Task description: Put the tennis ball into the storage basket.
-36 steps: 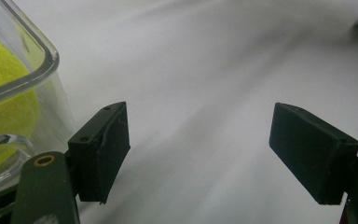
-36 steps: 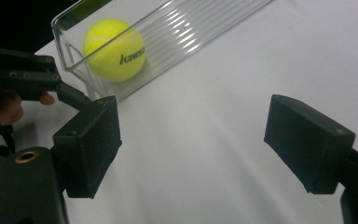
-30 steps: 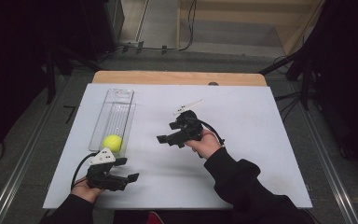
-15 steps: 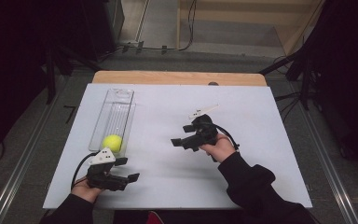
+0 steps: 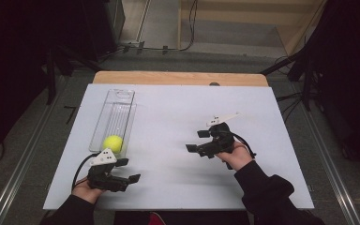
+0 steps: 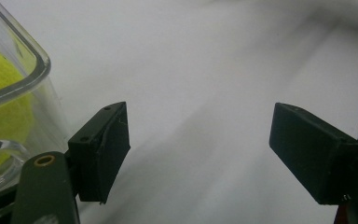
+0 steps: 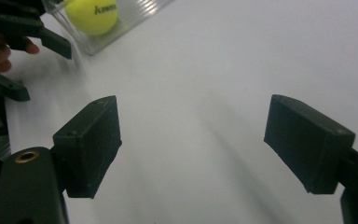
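Matte white table [image 5: 178, 122]; ribbed clear tray [image 5: 117, 110]; fuzzy yellow ball [image 5: 113, 143].

Both grippers' jaws apart, empty.

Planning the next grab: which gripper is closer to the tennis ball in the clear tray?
Left. The left gripper sits just below the tennis ball and clear tray; the right gripper is well off to its right.
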